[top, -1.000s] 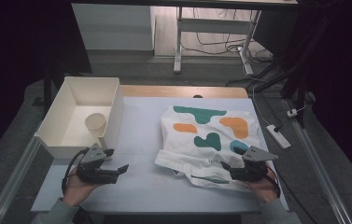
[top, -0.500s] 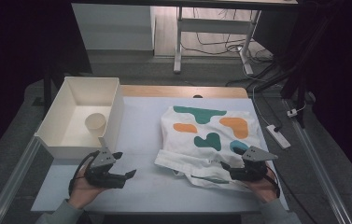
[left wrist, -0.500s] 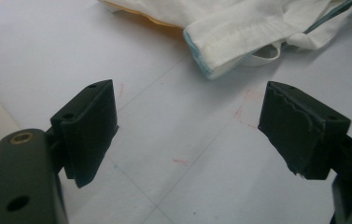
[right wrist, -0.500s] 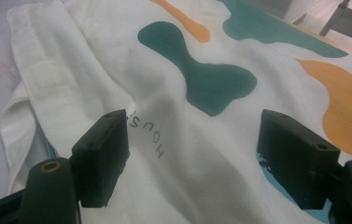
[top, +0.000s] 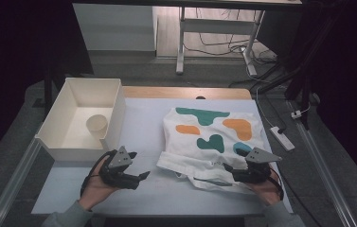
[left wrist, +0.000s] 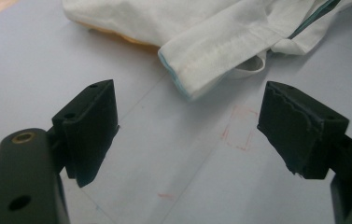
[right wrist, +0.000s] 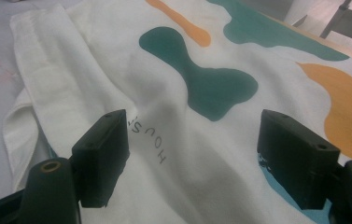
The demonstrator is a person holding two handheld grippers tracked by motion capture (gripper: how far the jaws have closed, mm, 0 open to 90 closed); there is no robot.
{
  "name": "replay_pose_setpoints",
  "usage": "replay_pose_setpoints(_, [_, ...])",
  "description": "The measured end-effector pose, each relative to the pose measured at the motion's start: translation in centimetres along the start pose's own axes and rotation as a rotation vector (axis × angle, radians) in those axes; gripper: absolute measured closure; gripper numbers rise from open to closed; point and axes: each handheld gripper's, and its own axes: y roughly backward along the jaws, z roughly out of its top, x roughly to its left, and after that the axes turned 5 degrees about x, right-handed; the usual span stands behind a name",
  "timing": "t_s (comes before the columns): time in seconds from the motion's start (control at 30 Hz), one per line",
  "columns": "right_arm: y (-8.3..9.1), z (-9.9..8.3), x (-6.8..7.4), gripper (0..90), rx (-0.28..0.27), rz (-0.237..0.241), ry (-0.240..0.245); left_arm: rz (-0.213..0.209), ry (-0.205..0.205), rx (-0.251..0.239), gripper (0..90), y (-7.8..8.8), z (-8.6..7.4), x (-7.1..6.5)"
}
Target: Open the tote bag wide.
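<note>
At the near edge of the worktop (top: pixel 166 189), the left tongs (top: pixel 144 176) are spread over bare surface, close to the folded corner of the white shirt (top: pixel 209 137). The right tongs (top: pixel 228 168) are spread above its near hem. Farther left stands a white box (top: pixel 114 109) with a cup (top: pixel 97 126).

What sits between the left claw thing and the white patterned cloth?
Nothing: bare pale table cover separates the open left gripper from the cloth, seen in its own view.
</note>
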Motion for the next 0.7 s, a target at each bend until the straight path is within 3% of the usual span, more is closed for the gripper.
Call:
replay_pose_setpoints(0.3, [0.0, 0.0, 0.0, 25.5, -0.001, 0.001, 0.005, -0.025, -0.058, 0.002, 19.8, -1.4, 2.8, -0.6])
replay_pose_setpoints(0.7, [0.0, 0.0, 0.1, 25.4, 0.002, 0.002, 0.008, -0.054, -0.090, 0.026, 19.6, -3.0, 5.2, -0.8])
